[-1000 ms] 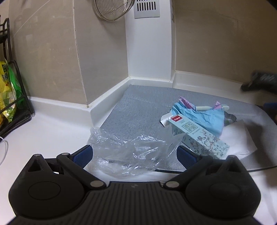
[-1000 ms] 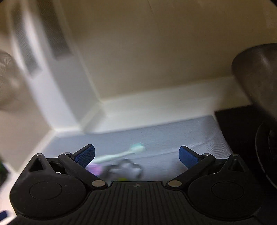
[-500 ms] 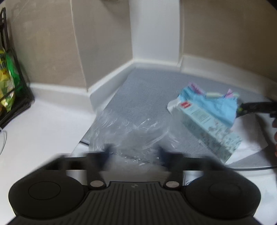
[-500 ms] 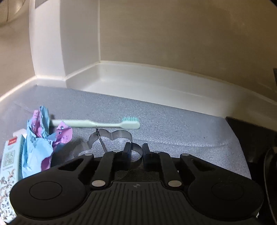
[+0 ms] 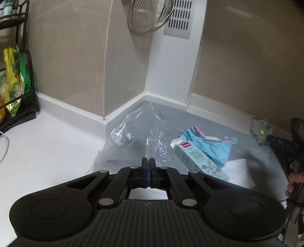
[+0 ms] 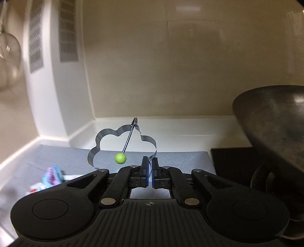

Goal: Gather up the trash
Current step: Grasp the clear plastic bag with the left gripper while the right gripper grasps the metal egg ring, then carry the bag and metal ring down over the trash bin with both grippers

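A: Where is the plastic bag [image 5: 136, 133]?

B: I have it in the left gripper [image 5: 148, 161]. Its jaws have just closed and are clamped on the bag's near edge; the bag is lifted over the grey mat [image 5: 190, 117].

A: And the right gripper [image 6: 150, 163]?

B: I see its jaws, also just closed, pinching the rim of the flower-shaped metal ring [image 6: 121, 140], raised off the mat. The carton [image 5: 199, 159], blue wrapper [image 5: 209, 146] and toothbrush [image 5: 212, 138] lie together on the mat, just right of the bag. A strainer [image 5: 150, 15] hangs on the wall.
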`<state>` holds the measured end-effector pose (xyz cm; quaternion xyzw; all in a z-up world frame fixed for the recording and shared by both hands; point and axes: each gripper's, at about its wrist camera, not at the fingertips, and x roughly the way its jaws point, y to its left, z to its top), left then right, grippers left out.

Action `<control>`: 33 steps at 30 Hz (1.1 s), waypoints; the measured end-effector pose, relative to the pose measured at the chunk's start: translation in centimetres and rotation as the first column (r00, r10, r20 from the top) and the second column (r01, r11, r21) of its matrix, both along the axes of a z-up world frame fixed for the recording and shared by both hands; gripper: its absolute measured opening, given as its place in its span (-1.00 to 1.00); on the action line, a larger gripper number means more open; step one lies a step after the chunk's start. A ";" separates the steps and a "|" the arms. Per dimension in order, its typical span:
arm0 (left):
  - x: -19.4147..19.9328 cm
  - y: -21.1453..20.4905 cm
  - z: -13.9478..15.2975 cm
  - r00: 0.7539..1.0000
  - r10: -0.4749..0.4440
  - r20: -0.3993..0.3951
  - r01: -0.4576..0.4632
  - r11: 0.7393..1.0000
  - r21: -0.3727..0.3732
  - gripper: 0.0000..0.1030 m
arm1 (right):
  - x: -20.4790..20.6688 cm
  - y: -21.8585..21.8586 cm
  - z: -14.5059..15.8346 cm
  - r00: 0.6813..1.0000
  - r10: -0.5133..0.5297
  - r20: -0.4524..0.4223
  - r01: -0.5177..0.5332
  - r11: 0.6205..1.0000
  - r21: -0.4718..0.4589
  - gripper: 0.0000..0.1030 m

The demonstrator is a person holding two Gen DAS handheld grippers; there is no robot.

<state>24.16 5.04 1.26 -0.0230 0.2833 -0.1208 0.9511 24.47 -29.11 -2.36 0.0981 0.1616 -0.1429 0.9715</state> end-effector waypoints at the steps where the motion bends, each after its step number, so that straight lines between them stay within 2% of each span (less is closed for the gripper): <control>1: -0.8 0.1 0.3 1.000 -0.005 0.012 0.005 1.000 -0.002 -1.00 | -0.9 0.1 0.3 1.000 0.012 0.013 -0.013 1.000 0.009 -0.94; 9: -8.6 2.5 3.5 0.996 0.005 0.085 -0.002 0.999 -0.035 -1.00 | -9.1 2.5 2.5 0.986 0.132 0.102 -0.133 0.991 0.003 -0.94; 14: -14.4 5.3 5.5 0.989 0.032 0.145 -0.022 0.998 -0.067 -1.00 | -14.7 4.6 3.8 0.963 0.227 0.145 -0.226 0.974 -0.026 -0.94; 20: -20.7 8.1 6.7 0.985 0.053 0.167 -0.040 0.996 -0.079 -1.00 | -19.9 7.2 4.6 0.923 0.344 0.173 -0.343 0.939 -0.037 -0.94; 26: -26.6 9.4 5.9 0.983 0.044 0.179 -0.033 0.997 -0.066 -1.00 | -25.4 9.1 4.4 0.879 0.447 0.168 -0.447 0.894 -0.038 -0.94; 30: -29.8 9.2 3.8 0.989 0.019 0.147 -0.012 0.999 -0.046 -1.00 | -28.5 10.4 3.0 0.855 0.503 0.126 -0.505 0.863 -0.021 -0.94; 33: -31.3 9.0 1.5 0.996 0.000 0.092 0.004 0.999 -0.043 -1.00 | -30.3 11.7 1.4 0.833 0.548 0.071 -0.549 0.836 -0.014 -0.94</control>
